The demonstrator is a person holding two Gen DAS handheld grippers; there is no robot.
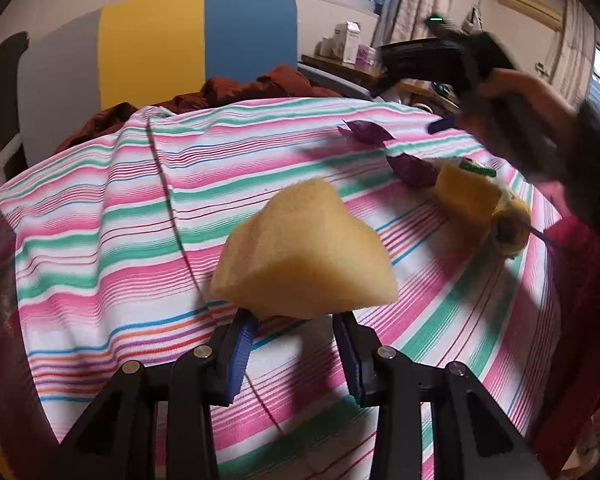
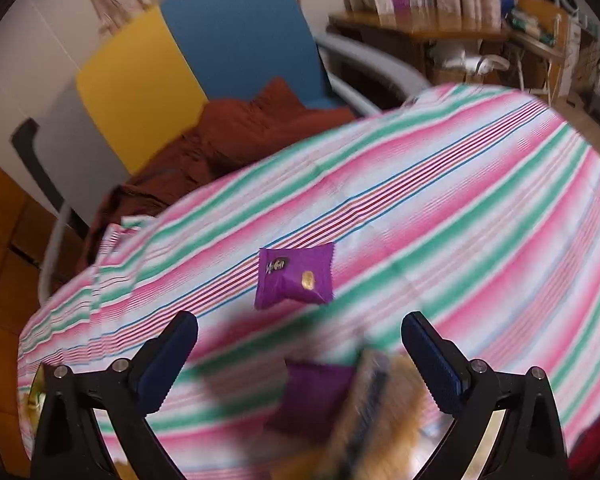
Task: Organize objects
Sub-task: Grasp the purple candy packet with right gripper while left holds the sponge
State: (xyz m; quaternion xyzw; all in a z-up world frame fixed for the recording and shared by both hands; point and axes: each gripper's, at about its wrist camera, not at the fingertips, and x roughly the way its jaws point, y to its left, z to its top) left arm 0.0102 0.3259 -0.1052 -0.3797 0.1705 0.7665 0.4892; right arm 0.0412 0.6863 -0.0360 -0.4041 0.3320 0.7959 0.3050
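Note:
My left gripper [image 1: 294,320] is shut on the lower end of a yellow sponge wedge [image 1: 304,256], held above the striped tablecloth [image 1: 112,240]. To the right on the cloth lie two purple snack packets [image 1: 366,132] [image 1: 412,170], a second yellow sponge [image 1: 466,192] and a yellow fuzzy roll [image 1: 510,232]. My right gripper [image 2: 300,322] stands open with nothing between its pads. It hovers over one purple packet [image 2: 296,276], with a blurred second packet [image 2: 312,396] lower down. In the left wrist view a hand [image 1: 516,84] carries it, blurred, above the packets.
Behind the table stands a chair with yellow [image 1: 152,48] and blue [image 1: 252,36] back panels, and a rust-brown cloth [image 1: 260,88] lies heaped on it. A wooden desk with boxes [image 2: 420,28] stands at the back right. A crease [image 1: 168,200] runs down the cloth.

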